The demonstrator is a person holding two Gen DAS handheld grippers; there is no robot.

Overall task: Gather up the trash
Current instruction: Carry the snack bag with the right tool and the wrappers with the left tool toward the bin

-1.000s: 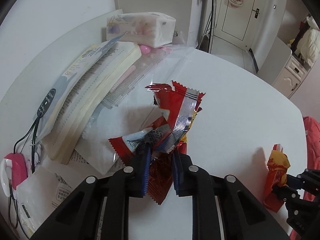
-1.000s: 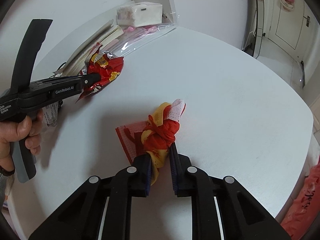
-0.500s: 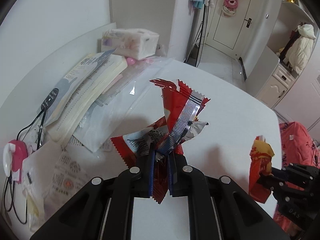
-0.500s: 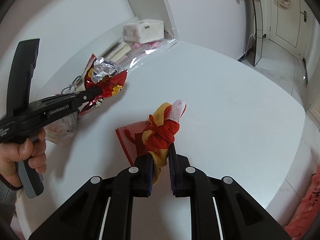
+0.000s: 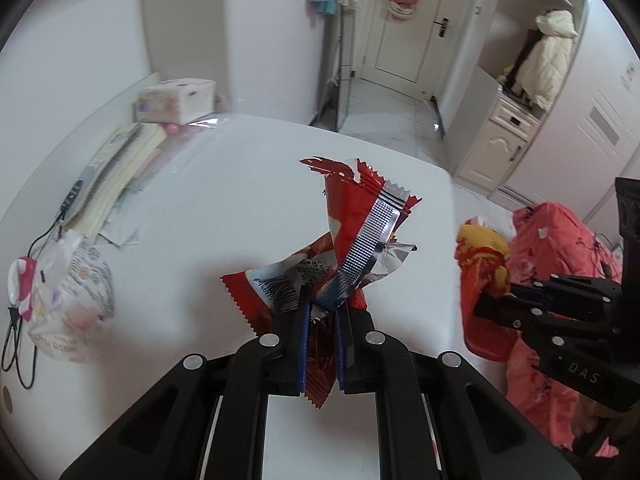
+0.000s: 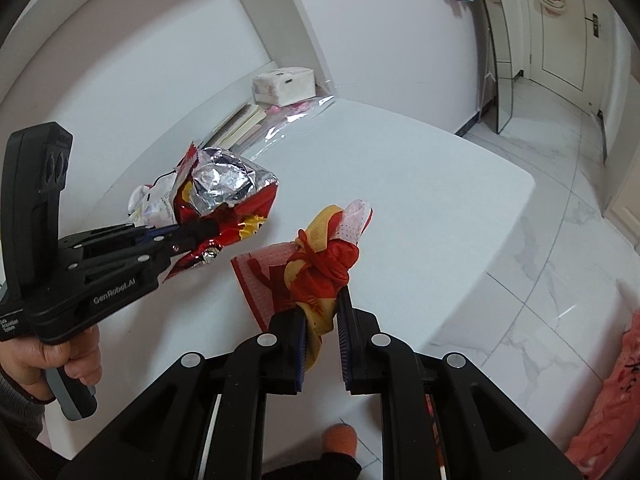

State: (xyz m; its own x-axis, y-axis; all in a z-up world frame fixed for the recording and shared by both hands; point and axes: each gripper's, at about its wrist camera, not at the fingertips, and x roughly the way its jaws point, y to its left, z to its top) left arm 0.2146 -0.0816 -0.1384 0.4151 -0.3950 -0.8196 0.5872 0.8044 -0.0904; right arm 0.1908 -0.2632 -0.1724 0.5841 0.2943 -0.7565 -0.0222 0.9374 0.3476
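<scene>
My left gripper is shut on a bunch of red and silver snack wrappers, held up above the white table. The same wrappers show in the right wrist view, pinched by the left gripper in a person's hand. My right gripper is shut on a knotted red and yellow plastic bag, lifted near the table's edge. That bag also appears at the right of the left wrist view, in the right gripper.
Books, a tissue pack and clear plastic sheets lie along the table's far left by the wall. A crumpled white bag and a pink device with a cable sit at the left. A red bag lies on the floor to the right.
Both grippers rose off the table with their trash and swung right toward the table's edge. The left jaws closed tighter on the wrappers.
</scene>
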